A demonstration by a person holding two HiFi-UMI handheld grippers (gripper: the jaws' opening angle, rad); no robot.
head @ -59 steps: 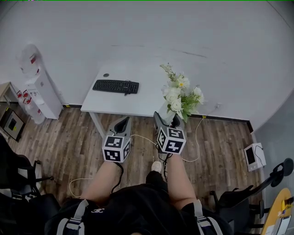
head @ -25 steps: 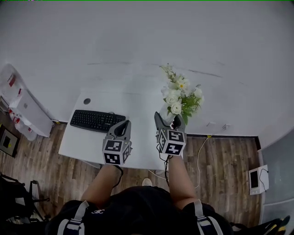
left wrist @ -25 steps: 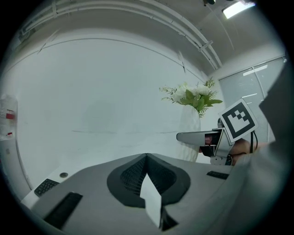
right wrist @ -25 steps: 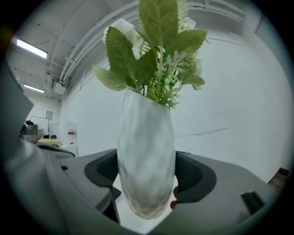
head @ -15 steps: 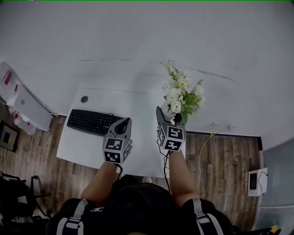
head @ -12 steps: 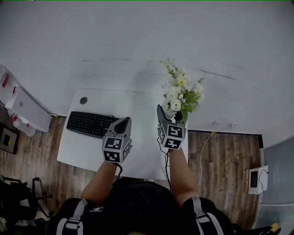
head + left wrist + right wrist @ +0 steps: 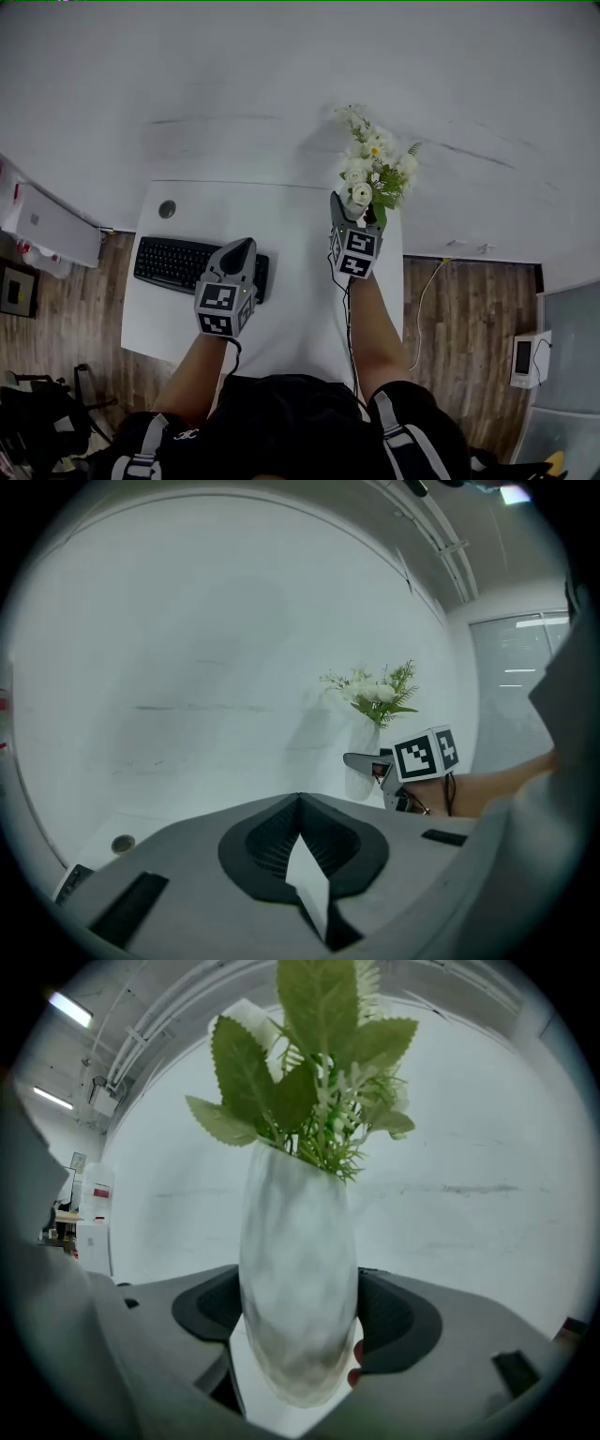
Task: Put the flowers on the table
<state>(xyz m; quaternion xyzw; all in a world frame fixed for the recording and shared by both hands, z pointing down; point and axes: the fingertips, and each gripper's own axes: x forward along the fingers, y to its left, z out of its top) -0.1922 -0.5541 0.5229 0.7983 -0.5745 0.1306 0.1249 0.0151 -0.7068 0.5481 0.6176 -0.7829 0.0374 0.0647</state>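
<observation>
A frosted white vase (image 7: pixel 298 1279) of white flowers with green leaves (image 7: pixel 375 173) is clamped between the jaws of my right gripper (image 7: pixel 354 217). It stays upright over the far right part of the white table (image 7: pixel 291 225). In the right gripper view the leaves (image 7: pixel 319 1063) rise above the vase, and the vase's base hides the table under it. My left gripper (image 7: pixel 236 251) is shut with nothing in it and hovers over the right end of the black keyboard (image 7: pixel 183 264). The left gripper view shows the flowers (image 7: pixel 375 694) and the right gripper (image 7: pixel 373 764) to its right.
A round cable hole (image 7: pixel 167 208) sits at the table's far left corner. A plain white wall stands right behind the table. A cable (image 7: pixel 427 291) lies on the wooden floor to the right, a white cabinet (image 7: pixel 47 230) stands at the left, and a small white device (image 7: pixel 525 356) sits at the far right.
The person has stepped up to the table. My right gripper carried the vase forward over the table's far right part. My left gripper now hangs over the keyboard's end.
</observation>
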